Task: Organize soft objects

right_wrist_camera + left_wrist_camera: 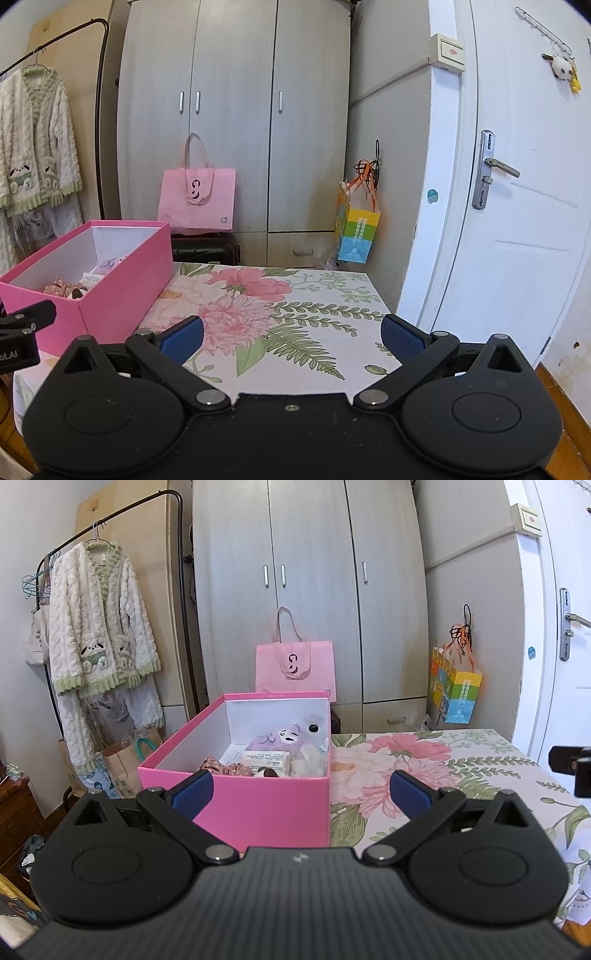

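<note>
Left wrist view: left gripper [301, 792] has its jaws spread wide, blue ribbed pads [194, 792] well apart, nothing between them. It hovers just in front of the open pink cardboard box [258, 812], which fills the frame from 9 to 12 o'clock of the gripper.

The box sits on the floral-print tablecloth [424, 775], at the table's left edge. Contents visible inside:
- lilac plush toy with a white face [284, 738], at the far end
- white labelled packet [264, 760], mid-box
- brown patterned fabric scrunchie [212, 766], toward the near left corner
- pale translucent soft item [310, 758], against the right wall; cannot tell what it is.

Right wrist view: right gripper [291, 338] likewise has its jaws spread, holding nothing, above the bare flowered cloth [295, 306]. The pink box [122, 291] lies at 10 o'clock from it, well apart. Part of the left gripper's black body shows at the 9 o'clock frame edge.

Background, both views:
- grey three-door wardrobe [314, 572] at 12 o'clock
- pink paper carrier bag [295, 668] standing beyond the box
- multicoloured gift bag [456, 690] hanging at 1 o'clock
- white panelled door with metal lever handle [517, 184] at 2 o'clock
- cream and green fleece robe [99, 620] on a black garment rail at 10 o'clock.
</note>
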`<control>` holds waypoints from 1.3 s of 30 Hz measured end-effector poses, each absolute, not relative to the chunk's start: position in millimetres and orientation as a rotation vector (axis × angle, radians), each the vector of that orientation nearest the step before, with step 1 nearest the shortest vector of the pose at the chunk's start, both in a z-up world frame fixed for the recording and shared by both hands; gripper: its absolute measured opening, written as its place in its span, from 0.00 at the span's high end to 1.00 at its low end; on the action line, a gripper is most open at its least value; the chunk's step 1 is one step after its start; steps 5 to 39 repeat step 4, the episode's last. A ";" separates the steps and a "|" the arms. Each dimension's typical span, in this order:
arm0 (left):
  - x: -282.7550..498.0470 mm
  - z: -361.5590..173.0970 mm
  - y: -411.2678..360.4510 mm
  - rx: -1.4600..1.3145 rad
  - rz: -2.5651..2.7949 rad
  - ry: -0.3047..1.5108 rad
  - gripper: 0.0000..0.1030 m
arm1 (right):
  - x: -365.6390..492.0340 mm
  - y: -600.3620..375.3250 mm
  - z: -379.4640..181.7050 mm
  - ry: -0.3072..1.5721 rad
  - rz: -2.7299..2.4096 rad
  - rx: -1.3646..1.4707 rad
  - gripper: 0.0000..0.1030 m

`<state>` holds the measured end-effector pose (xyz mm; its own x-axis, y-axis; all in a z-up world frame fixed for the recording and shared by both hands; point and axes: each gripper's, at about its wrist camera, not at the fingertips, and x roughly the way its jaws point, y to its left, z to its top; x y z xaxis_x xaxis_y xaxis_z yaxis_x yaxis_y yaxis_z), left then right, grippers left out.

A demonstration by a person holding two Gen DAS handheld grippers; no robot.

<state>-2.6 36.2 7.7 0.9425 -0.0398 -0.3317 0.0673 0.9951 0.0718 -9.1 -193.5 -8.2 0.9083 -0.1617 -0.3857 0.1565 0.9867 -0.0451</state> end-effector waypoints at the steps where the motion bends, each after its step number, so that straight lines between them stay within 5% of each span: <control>1: -2.8 7.9 36.3 0.082 -0.055 0.336 0.00 | -8.9 -193.0 -8.3 0.400 -0.162 -0.015 0.00; 39: -2.8 7.9 36.4 0.083 -0.054 0.336 0.00 | -10.3 -191.5 -8.3 0.402 -0.160 -0.019 0.00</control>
